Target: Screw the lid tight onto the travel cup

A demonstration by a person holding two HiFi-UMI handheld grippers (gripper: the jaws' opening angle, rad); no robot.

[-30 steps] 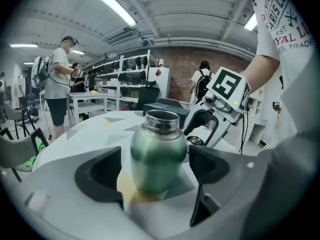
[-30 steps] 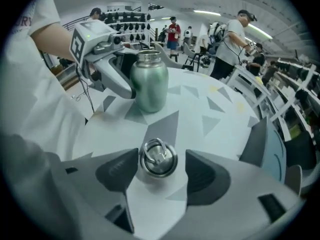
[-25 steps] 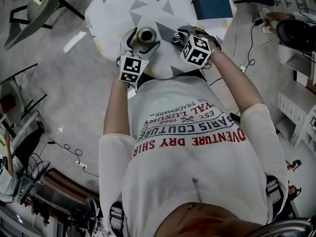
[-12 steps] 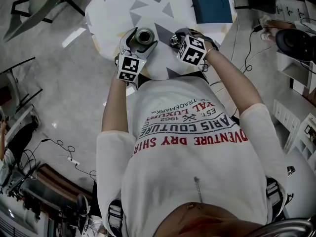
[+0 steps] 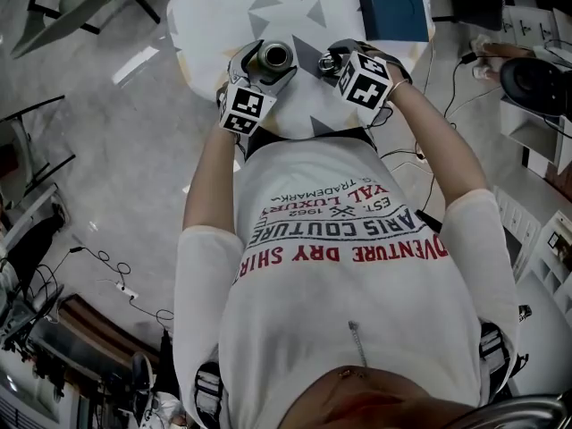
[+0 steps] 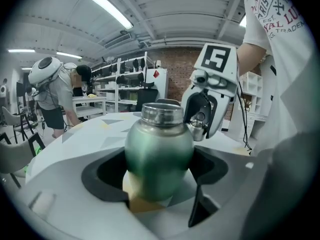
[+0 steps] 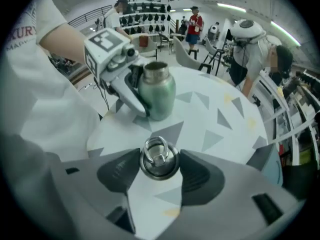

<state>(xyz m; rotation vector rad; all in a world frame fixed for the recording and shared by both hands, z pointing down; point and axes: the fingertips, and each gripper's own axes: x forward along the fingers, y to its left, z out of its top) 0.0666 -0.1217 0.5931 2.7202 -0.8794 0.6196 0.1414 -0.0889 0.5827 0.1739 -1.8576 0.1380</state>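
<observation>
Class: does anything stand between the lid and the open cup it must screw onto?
Nothing visible does. The lid, held in the right gripper, is beside the cup, whose mouth is open, with only air between them.

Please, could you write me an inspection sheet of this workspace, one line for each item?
Surface: round white table with grey triangles.
Job's things: green travel cup upright on the table, mouth open; lid not yet on it.
Clutter: blue box at the table's far right edge.
Grippers: left gripper, its fingers have just been closing and now grip the cup's body; right gripper holds the lid by its sides, beside the cup.
Cables: loose cables on the floor.
Surroundings: shelves and a bending person behind the table.
</observation>
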